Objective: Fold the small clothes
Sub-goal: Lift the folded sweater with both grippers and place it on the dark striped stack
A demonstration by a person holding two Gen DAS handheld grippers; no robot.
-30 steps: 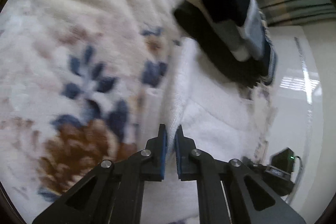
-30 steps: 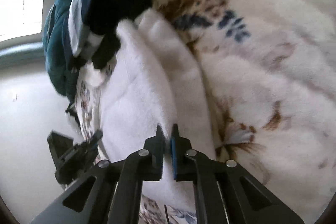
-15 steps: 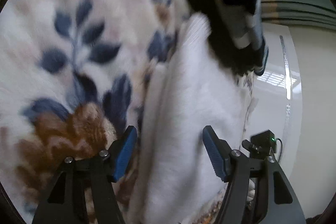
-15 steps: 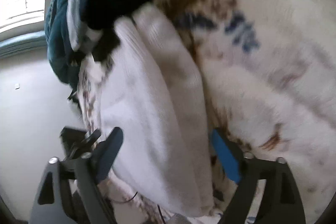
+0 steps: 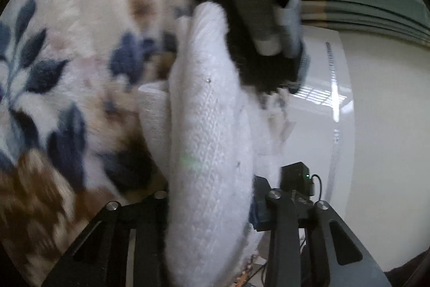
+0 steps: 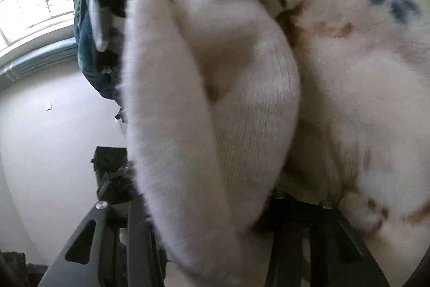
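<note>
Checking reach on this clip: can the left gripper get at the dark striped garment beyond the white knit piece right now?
Probably not directly. The left gripper has the white knit piece between its closing jaws, and that bulk lies between it and the dark striped garment.

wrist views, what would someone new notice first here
A white knitted garment fills the middle of both views, bunched lengthwise between each gripper's fingers, whose jaws have just been closing around it. It lies on a fluffy cream blanket with blue and brown flowers. At its far end sits a pile of dark, grey and teal clothes, near the blanket's edge over a pale floor.
</note>
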